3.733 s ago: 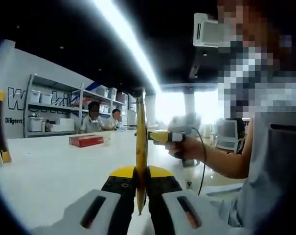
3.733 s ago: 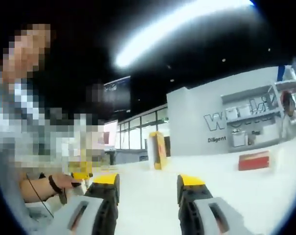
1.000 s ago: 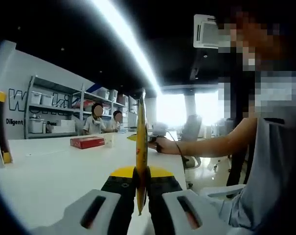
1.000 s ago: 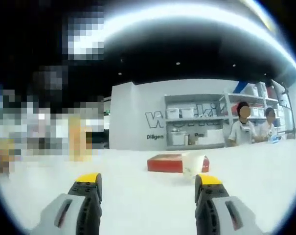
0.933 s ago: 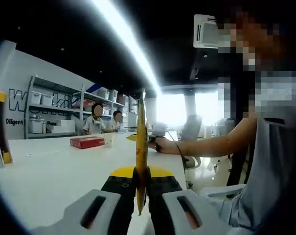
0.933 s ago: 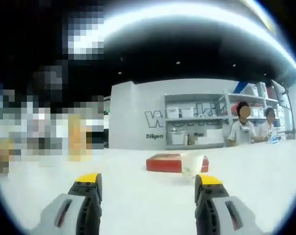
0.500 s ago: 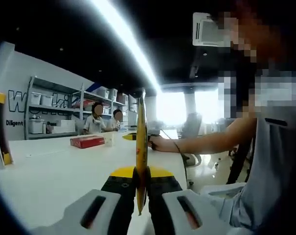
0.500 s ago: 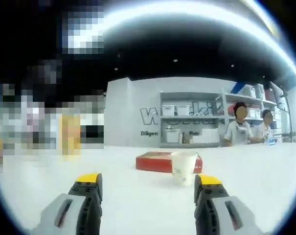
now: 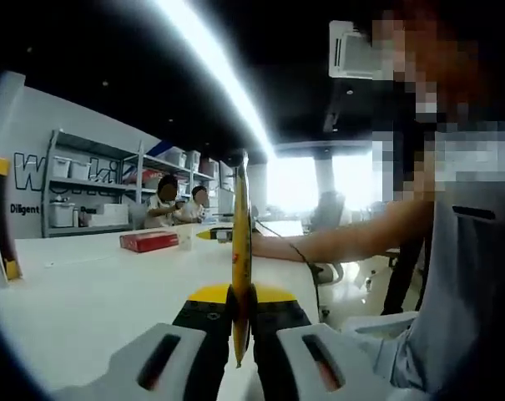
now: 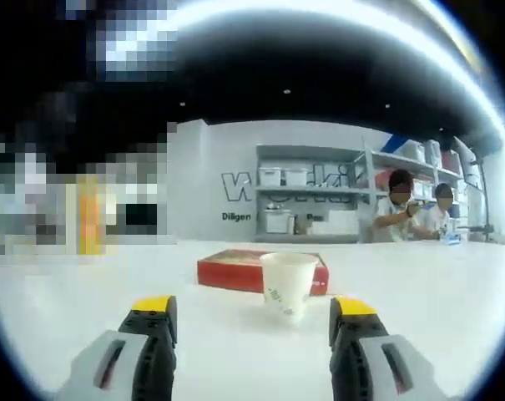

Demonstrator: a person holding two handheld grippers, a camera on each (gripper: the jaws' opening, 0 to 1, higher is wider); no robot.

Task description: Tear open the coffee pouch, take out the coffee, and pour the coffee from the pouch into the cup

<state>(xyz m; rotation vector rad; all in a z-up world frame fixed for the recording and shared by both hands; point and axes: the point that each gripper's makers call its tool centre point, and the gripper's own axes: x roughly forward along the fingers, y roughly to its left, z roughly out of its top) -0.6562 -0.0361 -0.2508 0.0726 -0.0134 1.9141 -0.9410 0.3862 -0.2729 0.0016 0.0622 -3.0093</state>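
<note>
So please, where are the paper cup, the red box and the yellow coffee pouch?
paper cup (image 10: 287, 284), right gripper view, on its front wall.
red box (image 10: 227, 272), right gripper view, on its front face.
yellow coffee pouch (image 9: 240, 251), left gripper view, on its thin edge above the jaws.

Office or lab: bin-stocked shelving (image 10: 306, 200), wall lettering (image 10: 290, 185), white table (image 10: 452, 284).
</note>
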